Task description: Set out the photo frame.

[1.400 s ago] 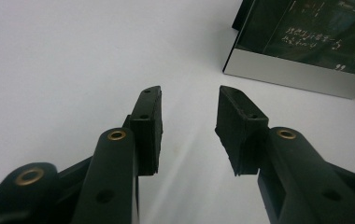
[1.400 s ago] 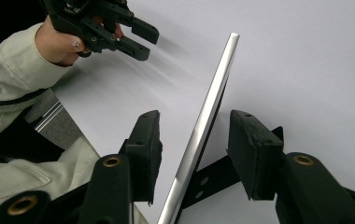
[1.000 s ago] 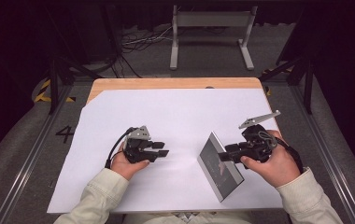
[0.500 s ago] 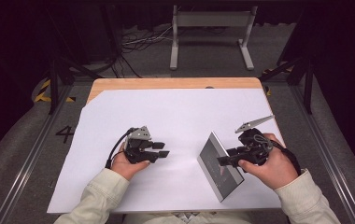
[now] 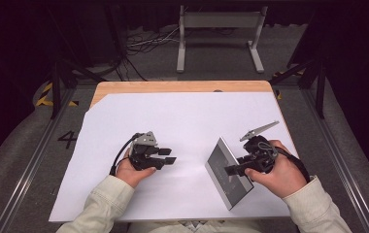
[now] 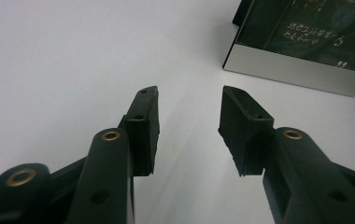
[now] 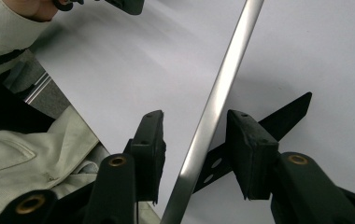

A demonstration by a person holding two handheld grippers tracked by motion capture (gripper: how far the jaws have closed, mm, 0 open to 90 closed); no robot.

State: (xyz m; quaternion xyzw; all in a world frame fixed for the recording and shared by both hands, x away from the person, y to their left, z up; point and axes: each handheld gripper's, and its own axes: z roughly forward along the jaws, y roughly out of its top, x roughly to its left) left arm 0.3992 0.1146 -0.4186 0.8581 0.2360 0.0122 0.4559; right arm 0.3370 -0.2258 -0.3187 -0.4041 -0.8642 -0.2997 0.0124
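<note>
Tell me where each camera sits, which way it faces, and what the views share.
High view: above the person's side, looking forward and down on the table; forearms and both hands show.
Left gripper view: rides the left gripper, along open jaws over white paper toward the box.
Right gripper view: rides the right gripper, jaws closing either side of the box's silver edge, not yet touching; sleeve shows.
Shared: the box appears in all three.

A thin flat box has a glossy dark face and a smooth silvery, metal-looking edge. Matt white paper lies under it, and bare pale wood of the bench shows beyond the paper. Both claws are matt black plastic with brass-coloured rivets.
</note>
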